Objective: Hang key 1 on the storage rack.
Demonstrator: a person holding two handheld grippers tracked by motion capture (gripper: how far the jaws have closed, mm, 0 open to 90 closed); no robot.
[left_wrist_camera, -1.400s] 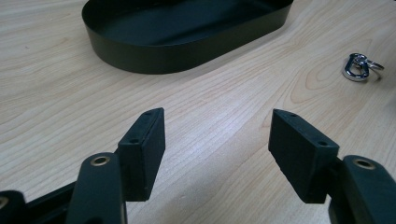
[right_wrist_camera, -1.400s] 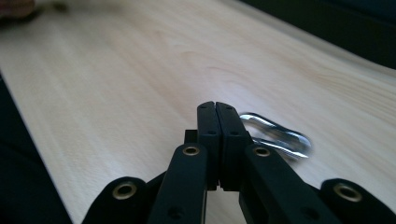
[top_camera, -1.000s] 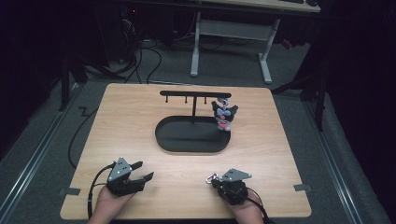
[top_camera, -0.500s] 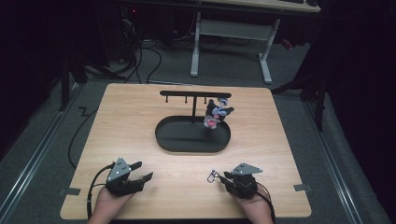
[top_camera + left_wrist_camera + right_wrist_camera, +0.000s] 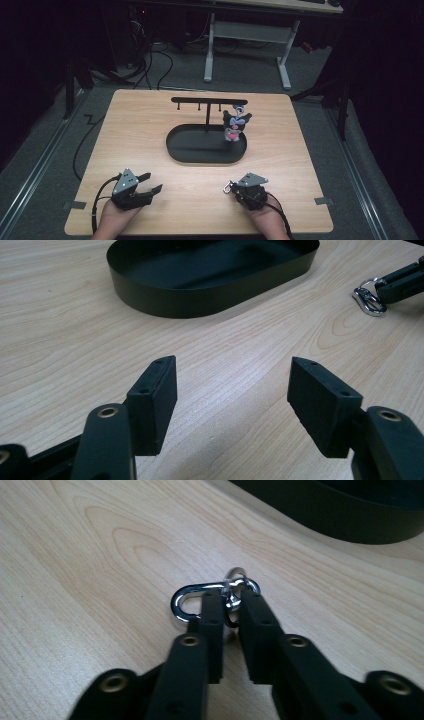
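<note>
My right gripper (image 5: 231,597) lies near the table's front edge, and its jaws have just been closing on a silver clasp (image 5: 182,602). They now pinch the clasp's ring, and its hook sticks out to the left. In the high view the right gripper (image 5: 232,189) points left with the clasp (image 5: 229,188) at its tip. My left gripper (image 5: 152,184) rests at the front left, open, with only bare wood between its jaws (image 5: 232,385). A small black plush toy (image 5: 233,125) hangs at the right end of a black hook rack (image 5: 207,100).
A black oval tray (image 5: 172,150) sits mid-table under the rack, and its wall (image 5: 165,302) stands ahead of my left gripper. The left gripper view also catches the right gripper (image 5: 400,282) with the clasp (image 5: 367,297) at the far right. Dark floor and cables surround the table.
The right gripper has shifted a little along the front edge beside the clasp. The plush toy has swayed on the rack. The left gripper has kept still.
</note>
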